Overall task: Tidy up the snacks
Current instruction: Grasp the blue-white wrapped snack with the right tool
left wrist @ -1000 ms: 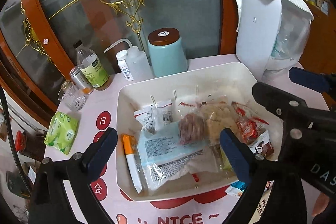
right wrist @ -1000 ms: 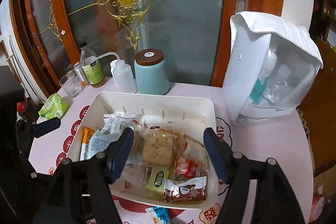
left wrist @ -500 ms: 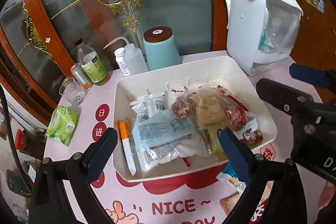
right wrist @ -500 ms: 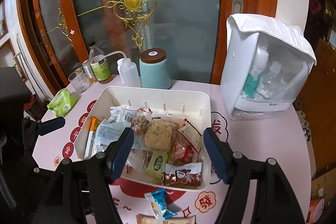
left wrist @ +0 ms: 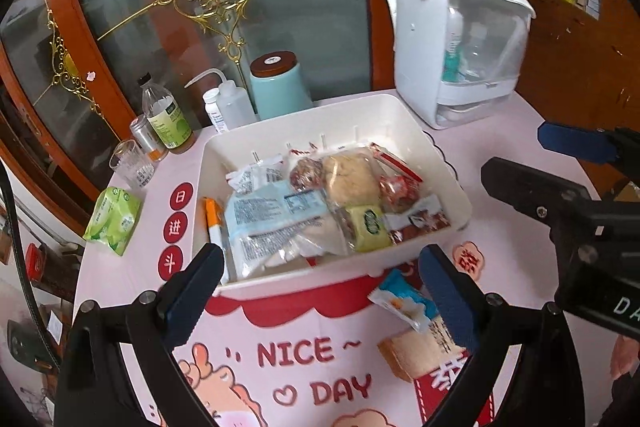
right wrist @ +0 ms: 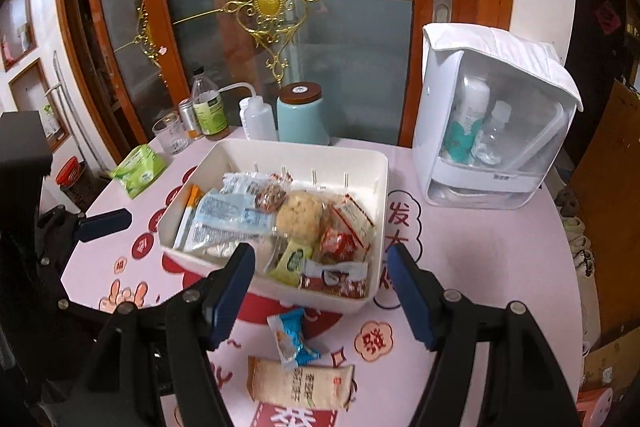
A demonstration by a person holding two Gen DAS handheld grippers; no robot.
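Snacks fill the white bin (right wrist: pixel 376 211), but a blue packet (right wrist: pixel 294 341) and a tan bar (right wrist: pixel 300 385) lie on the tabletop (right wrist: pixel 480 267) just in front. Both tools, left tool (left wrist: pixel 320 291) and right tool (right wrist: pixel 320 291), are spread wide and hold nothing. Next job, I think: pinch the blue packet and drop it in.

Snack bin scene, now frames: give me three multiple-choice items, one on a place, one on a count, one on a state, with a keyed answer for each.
1. Where does the blue snack packet lie?
A. inside the white bin
B. on the mat in front of the white bin
C. beside the teal jar

2. How many snack packets lie on the mat outside the bin?
A. two
B. none
C. five

3. What state is the right gripper in?
A. shut on a packet
B. open, holding nothing
C. shut, empty

Key: 1 B, it overlaps the tan packet below the bin; 2 A, blue and tan; 3 B, fingers spread apart.
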